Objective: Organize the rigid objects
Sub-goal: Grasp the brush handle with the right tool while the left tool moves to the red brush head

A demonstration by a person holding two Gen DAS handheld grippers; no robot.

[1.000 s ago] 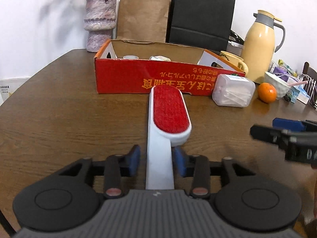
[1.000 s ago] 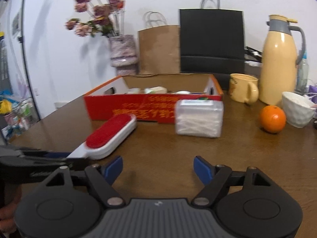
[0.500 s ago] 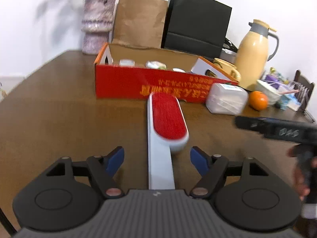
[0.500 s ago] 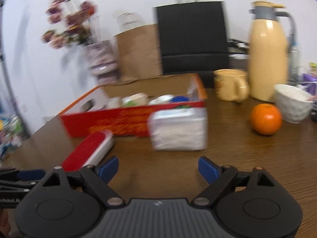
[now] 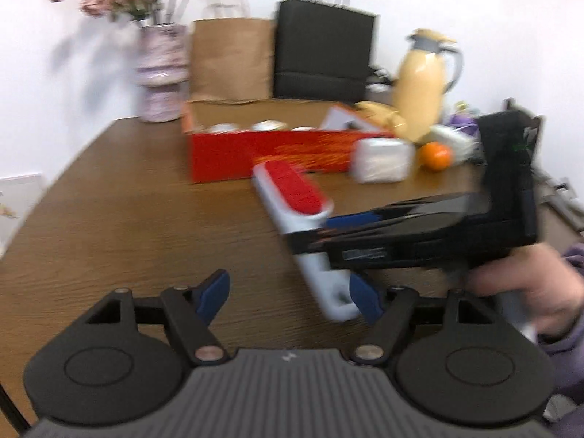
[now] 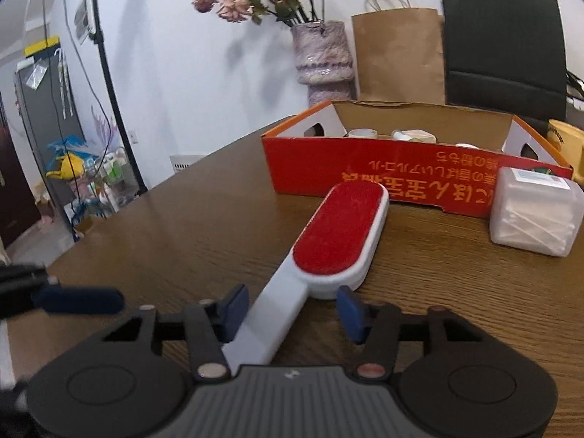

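Lint brush [image 6: 337, 235], white with red oval pad up, flat on brown table [image 6: 182, 226], head near red box [image 6: 401, 179].

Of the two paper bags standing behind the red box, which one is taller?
The black bag, on the right. Its top edge stands higher than the brown bag beside the vase.
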